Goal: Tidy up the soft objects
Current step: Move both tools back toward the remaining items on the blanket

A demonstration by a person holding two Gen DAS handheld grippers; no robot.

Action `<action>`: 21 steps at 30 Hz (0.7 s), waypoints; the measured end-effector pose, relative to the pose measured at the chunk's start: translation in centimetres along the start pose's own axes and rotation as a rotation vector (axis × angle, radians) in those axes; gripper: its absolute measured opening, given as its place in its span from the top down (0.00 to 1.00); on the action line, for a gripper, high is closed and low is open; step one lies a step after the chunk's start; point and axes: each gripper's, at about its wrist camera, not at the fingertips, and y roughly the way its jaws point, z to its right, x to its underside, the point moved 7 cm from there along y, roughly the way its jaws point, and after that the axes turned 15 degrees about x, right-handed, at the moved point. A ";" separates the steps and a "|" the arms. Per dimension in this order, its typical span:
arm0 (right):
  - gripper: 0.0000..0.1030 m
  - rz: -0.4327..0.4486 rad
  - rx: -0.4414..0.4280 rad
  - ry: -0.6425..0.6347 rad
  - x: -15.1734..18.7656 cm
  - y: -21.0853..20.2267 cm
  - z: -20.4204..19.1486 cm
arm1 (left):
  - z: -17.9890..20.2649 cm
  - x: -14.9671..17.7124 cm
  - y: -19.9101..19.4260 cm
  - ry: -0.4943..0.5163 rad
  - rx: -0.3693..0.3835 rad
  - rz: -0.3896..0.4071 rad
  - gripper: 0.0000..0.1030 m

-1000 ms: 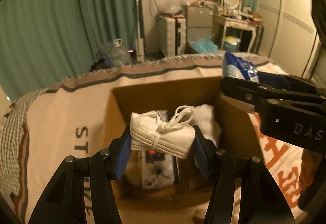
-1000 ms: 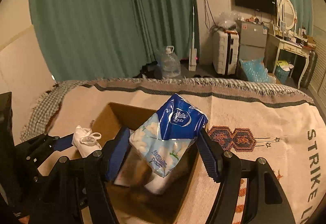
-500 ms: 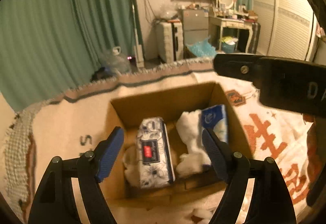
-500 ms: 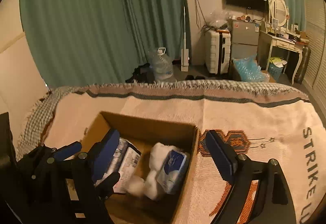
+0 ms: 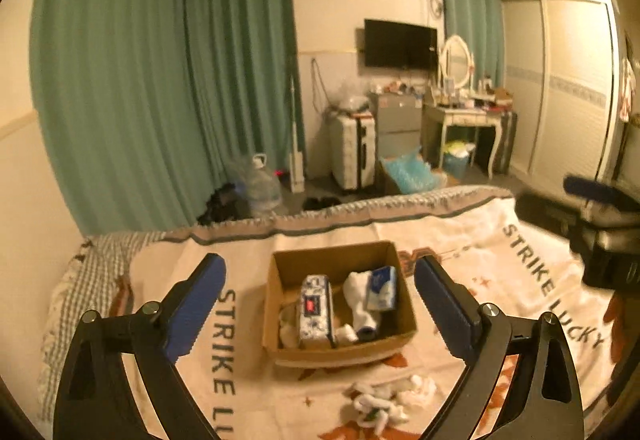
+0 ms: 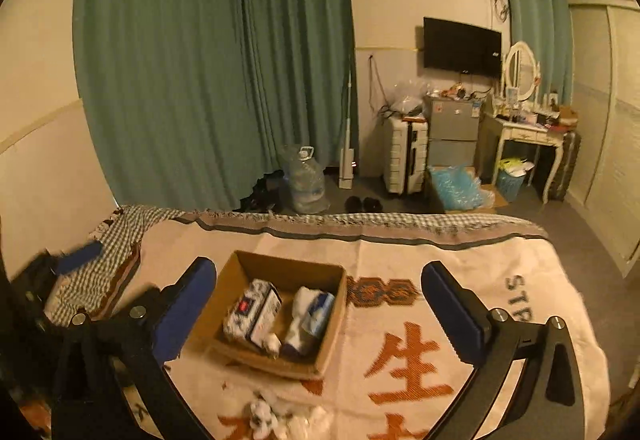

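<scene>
Clearly, from the left wrist view, the left gripper hangs with jaws spread and empty; the cardboard box sits straight ahead between them, while a loose pile of white soft pieces lies below and slightly right, nearer the camera. From the right wrist view, the right gripper is likewise spread and empty, with the same white soft pieces low and left of centre, so either hand seems about equally near.

We see green curtains far left, wall TV, dressing table far right, dim warm light.
</scene>
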 end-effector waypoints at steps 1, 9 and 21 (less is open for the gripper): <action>0.00 0.005 0.006 -0.003 0.8 -1.2 0.5 | 0.2 0.4 -0.7 -0.010 -0.001 0.004 0.06; 0.00 -0.092 -0.010 0.059 9.0 -2.3 2.5 | 1.3 5.6 -1.3 -0.089 -0.004 -0.023 0.06; 0.00 -0.213 0.001 -0.001 19.1 3.0 1.8 | 0.1 16.6 3.4 -0.170 -0.074 -0.197 0.06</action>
